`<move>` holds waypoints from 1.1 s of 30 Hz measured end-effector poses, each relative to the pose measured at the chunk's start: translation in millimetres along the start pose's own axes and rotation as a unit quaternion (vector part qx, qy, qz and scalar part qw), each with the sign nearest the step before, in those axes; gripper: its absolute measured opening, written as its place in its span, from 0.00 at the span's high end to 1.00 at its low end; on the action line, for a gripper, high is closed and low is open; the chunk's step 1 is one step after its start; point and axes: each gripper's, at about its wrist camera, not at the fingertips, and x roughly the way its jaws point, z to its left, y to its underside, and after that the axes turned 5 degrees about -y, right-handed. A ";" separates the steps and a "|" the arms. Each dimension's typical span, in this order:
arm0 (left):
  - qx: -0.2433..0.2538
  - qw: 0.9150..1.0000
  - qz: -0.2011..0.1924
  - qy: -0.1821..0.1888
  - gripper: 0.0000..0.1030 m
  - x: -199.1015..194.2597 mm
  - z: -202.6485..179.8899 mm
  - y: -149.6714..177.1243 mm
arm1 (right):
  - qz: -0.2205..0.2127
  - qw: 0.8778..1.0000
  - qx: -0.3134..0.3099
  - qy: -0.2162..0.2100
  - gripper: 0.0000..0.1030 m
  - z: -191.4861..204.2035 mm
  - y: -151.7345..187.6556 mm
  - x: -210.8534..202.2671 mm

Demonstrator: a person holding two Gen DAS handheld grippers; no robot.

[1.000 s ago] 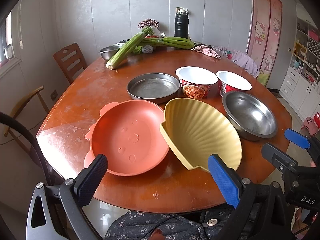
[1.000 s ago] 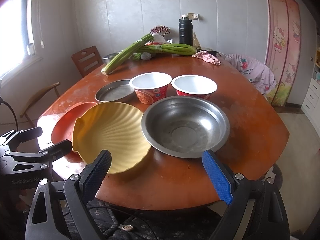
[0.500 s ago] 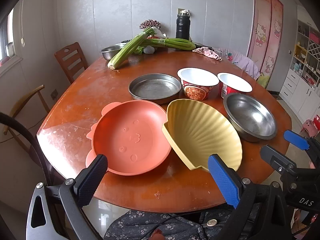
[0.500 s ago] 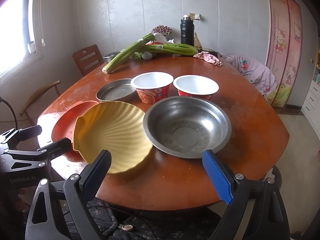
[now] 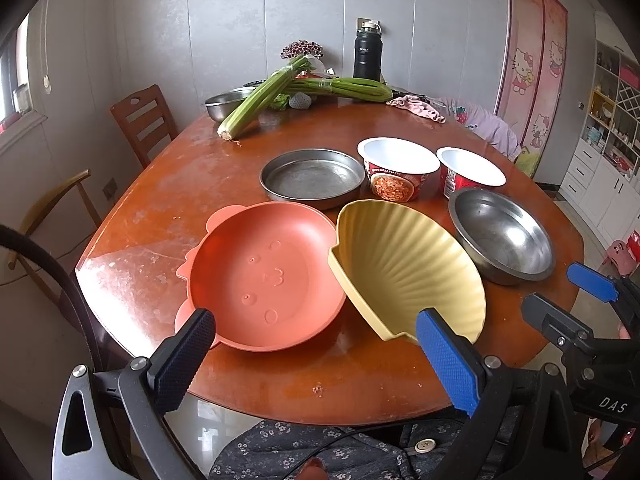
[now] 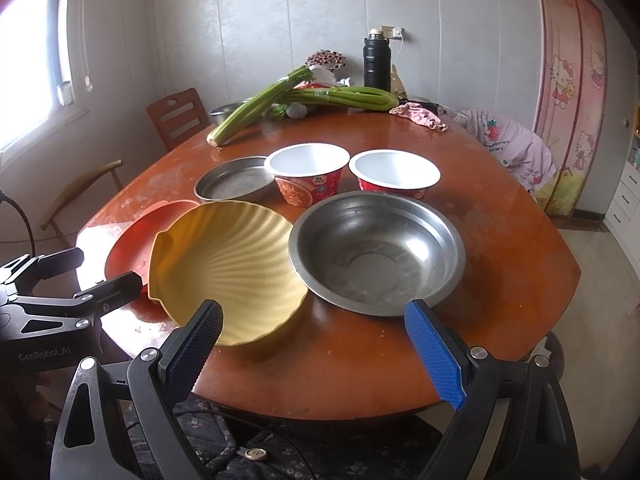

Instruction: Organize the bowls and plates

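Note:
An orange plate [image 5: 264, 276] lies near the table's front edge, its right rim under a yellow shell-shaped plate [image 5: 408, 268], also seen in the right wrist view [image 6: 224, 264]. A steel bowl [image 6: 376, 252] sits right of the yellow plate. Behind them stand a flat steel pan [image 5: 312, 178] and two red instant-noodle bowls [image 6: 308, 176] [image 6: 394, 176]. My left gripper [image 5: 320, 356] is open and empty at the front edge, before the orange and yellow plates. My right gripper [image 6: 316, 344] is open and empty, before the yellow plate and steel bowl.
Celery bunches [image 5: 260, 100], a black flask [image 5: 367, 56], a pink cloth [image 5: 416, 106] and another steel bowl [image 5: 224, 104] lie at the table's far end. Wooden chairs [image 5: 142, 120] stand on the left. A cabinet [image 5: 604, 152] stands on the right.
Both grippers have drifted slightly; the view shifts a little. Plates and bowls have not moved.

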 end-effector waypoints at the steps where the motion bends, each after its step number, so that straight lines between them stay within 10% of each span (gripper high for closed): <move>1: 0.000 1.000 -0.001 0.001 0.02 0.0 -0.3 -0.5 | 0.000 1.000 0.000 -0.001 0.09 0.0 -0.2 -0.2; 33: 0.050 0.998 0.008 0.035 0.02 4.4 9.4 -29.0 | 0.032 0.999 0.017 -0.038 0.09 3.3 2.8 9.1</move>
